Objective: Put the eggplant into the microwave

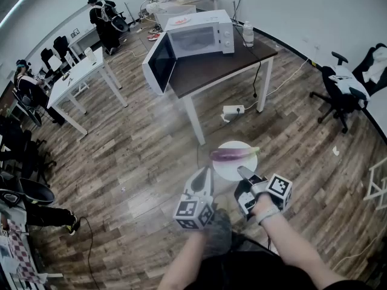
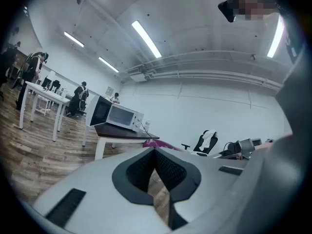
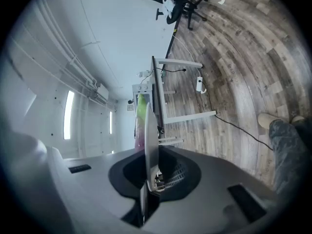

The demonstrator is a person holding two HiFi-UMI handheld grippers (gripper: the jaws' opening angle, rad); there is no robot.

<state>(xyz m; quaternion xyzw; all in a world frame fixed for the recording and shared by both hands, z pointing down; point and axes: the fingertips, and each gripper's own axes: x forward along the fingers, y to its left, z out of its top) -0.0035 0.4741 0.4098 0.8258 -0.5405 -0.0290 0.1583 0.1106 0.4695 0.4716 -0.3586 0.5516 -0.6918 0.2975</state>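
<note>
Over the wooden floor (image 1: 139,156), short of the dark table (image 1: 233,62): right gripper (image 1: 245,175) clamped on the near rim of a white plate (image 1: 232,168); on that plate, just beyond the jaw tips, purple eggplant (image 1: 233,154), lying crosswise, clear of the pads; beside it, left gripper (image 1: 204,175) pinched shut, empty; farther ahead on the table, white microwave (image 1: 196,41), door swung open, well apart from the eggplant.

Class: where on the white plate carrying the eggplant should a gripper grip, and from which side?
The plate, at its near rim, from the person's side: the eggplant lies across its middle, leaving the thin edge bare. The right gripper pinches there.
</note>
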